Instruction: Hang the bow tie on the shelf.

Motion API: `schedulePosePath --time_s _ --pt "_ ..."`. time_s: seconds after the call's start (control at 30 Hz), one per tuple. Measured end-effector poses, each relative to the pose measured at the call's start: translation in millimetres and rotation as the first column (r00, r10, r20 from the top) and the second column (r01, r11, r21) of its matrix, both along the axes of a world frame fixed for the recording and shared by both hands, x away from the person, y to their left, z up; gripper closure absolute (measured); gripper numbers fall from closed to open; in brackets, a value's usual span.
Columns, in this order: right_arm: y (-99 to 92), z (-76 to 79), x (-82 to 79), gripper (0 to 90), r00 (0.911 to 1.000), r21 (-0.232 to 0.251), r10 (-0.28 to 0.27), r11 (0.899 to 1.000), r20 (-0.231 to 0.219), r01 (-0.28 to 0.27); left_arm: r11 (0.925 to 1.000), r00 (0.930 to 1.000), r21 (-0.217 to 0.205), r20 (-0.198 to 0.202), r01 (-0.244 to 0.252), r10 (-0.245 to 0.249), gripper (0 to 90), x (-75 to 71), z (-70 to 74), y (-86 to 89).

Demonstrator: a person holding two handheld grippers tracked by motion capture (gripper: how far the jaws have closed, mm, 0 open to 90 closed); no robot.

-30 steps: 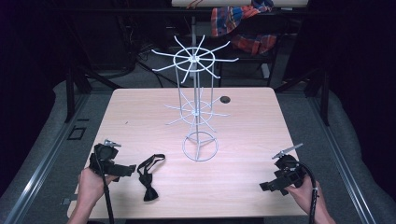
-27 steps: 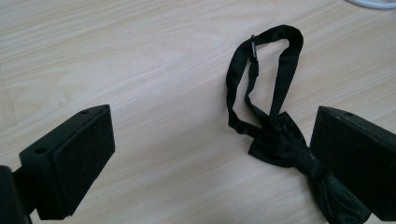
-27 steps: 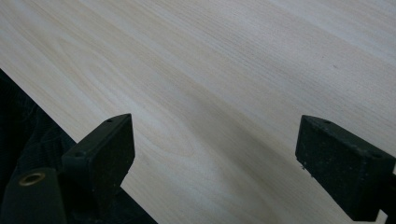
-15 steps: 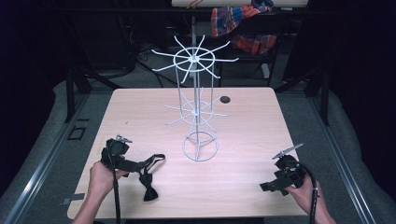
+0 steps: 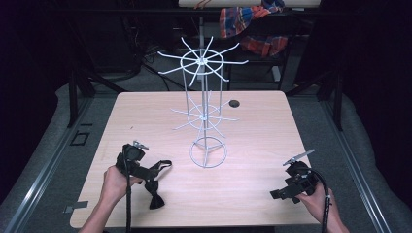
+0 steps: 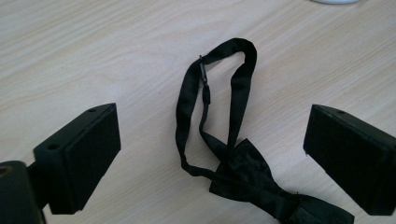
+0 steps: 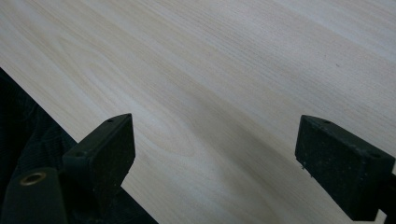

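Listing the contents of one pale wooden surface (image 5: 252,145), seen from the high view:

- One black bow tie (image 5: 154,187), lying flat near the front left part of the surface, its strap looped out toward the stand. In the left gripper view the bow tie (image 6: 243,172) lies between the two jaws, the knot low in the picture and the strap loop stretching away; the pads touch no part of it.
- One white wire display stand (image 5: 204,111), upright near the middle of the surface, with one ring base, one upper wheel of hooks and one smaller lower wheel.
- One small dark round mark or hole (image 5: 234,103) toward the far edge, just right of the stand; which of the two it is cannot be told.
- Two grippers, one per hand. The left gripper (image 5: 145,171) hangs just over the bow tie; its jaws are spread wide and have just been closing a little, with the tie between them but not pinched. The right gripper (image 5: 278,193) sits at the front right, well apart from the tie, jaws spread over bare wood with nothing between them.
- Two hands, one on each gripper, entering from the near edge.
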State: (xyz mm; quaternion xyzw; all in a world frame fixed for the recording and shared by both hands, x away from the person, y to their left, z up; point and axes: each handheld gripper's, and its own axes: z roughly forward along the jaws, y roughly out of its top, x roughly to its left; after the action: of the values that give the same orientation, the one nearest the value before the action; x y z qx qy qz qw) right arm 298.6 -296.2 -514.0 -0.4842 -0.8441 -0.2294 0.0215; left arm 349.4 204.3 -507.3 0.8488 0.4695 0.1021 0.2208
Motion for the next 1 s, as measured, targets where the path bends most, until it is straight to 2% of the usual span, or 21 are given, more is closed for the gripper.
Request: schedulePosePath --time_s 0.1,0.2,0.37,0.47,0.5,0.53,0.6,0.67,0.8,0.83,0.87,1.0 --pt "-1.5 0.9 1.3 11.7 0.9997 -0.008 0.023 1.000 -0.010 -0.023 0.9998 0.9997 0.003 -0.012 0.021 -0.021 10.3 1.3 -1.1 -4.2" --pt "-1.2 0.5 1.1 11.8 0.9998 -0.005 0.019 1.000 -0.007 -0.020 0.9993 0.9990 0.006 -0.024 0.038 -0.038 17.3 2.7 -3.1 -8.4" --pt "0.5 -0.9 0.0 12.2 1.0000 0.007 -0.001 1.000 0.000 0.001 0.9974 0.9969 0.012 -0.036 0.070 -0.070 39.3 4.8 -5.7 -13.4" --pt "-0.8 0.1 1.6 12.5 0.9995 -0.015 0.030 0.999 -0.012 -0.030 0.9964 0.9955 0.012 -0.045 0.084 -0.083 48.2 6.2 -7.9 -16.8" --pt "-0.7 -0.1 1.5 12.5 0.9996 -0.013 0.026 1.000 -0.011 -0.027 0.9957 0.9948 0.018 -0.048 0.091 -0.090 51.6 7.0 -8.4 -17.9" --pt "0.7 -1.9 0.0 12.5 1.0000 0.007 -0.004 1.000 0.004 0.004 0.9958 0.9950 0.020 -0.047 0.089 -0.088 53.7 7.4 -9.4 -19.3" --pt "-0.7 -0.5 1.2 12.6 0.9998 -0.008 0.019 1.000 -0.009 -0.019 0.9950 0.9937 0.022 -0.059 0.097 -0.096 57.5 9.1 -11.0 -21.6" --pt "0.6 -1.4 0.1 13.0 1.0000 -0.004 -0.001 1.000 0.000 0.001 0.9946 0.9932 0.032 -0.065 0.099 -0.097 60.2 10.9 -12.8 -24.2" --pt "-0.5 -0.4 1.1 13.0 0.9998 -0.009 0.019 1.000 -0.008 -0.019 0.9939 0.9923 0.041 -0.074 0.103 -0.100 64.0 15.0 -15.8 -28.2" --pt "0.5 -1.2 0.0 13.0 1.0000 -0.002 -0.002 1.000 0.001 0.002 0.9933 0.9918 0.049 -0.080 0.104 -0.100 64.7 16.2 -16.4 -28.8" --pt "-1.6 0.2 1.7 13.1 0.9994 -0.023 0.031 0.999 -0.014 -0.031 0.9932 0.9913 0.052 -0.086 0.104 -0.100 66.3 17.2 -17.4 -29.5" --pt "-1.8 0.2 1.6 13.1 0.9994 -0.021 0.032 0.999 -0.010 -0.032 0.9928 0.9898 0.061 -0.106 0.103 -0.096 69.6 20.2 -21.7 -31.7"
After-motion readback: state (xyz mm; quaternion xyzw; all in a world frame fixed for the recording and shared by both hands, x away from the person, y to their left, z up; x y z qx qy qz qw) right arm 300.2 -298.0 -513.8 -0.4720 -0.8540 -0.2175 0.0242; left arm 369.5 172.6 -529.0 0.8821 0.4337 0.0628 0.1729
